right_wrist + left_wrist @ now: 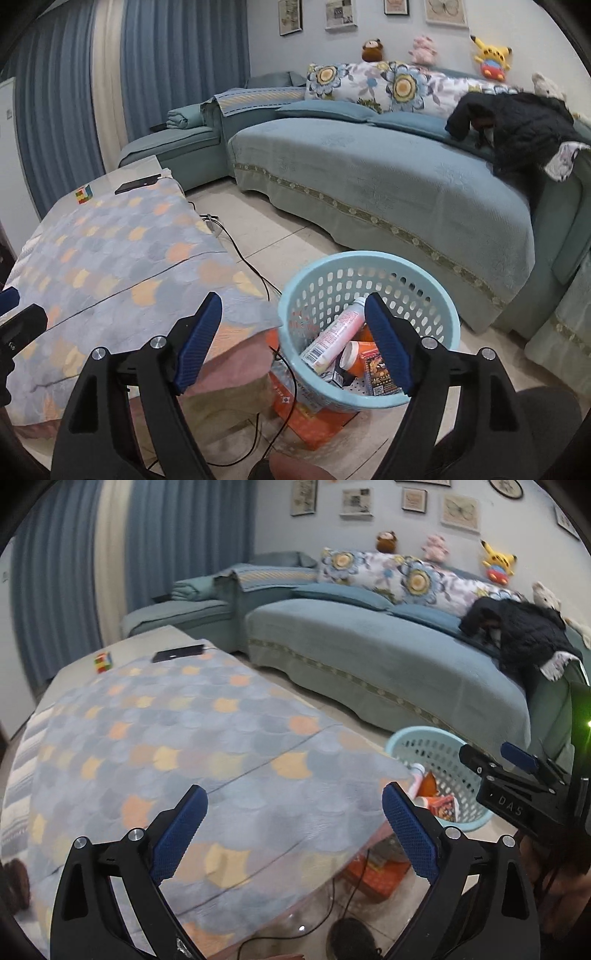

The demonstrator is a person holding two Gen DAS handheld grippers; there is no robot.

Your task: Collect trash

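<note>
Behind the table, basket partly hidden.

**Home living rm**

A long teal sofa set the scene as a household lounge. Along its back lay floral cushions, w/ plush toys perched on top and a dark jacket dumped at its right end. Framed prints hung on the wall above the sofa; blue curtains hung left of it. In front of the sofa stood a low table under a scale-pattern cloth, a pale blue laundry-type basket betw. them on the tiled floor.
</note>
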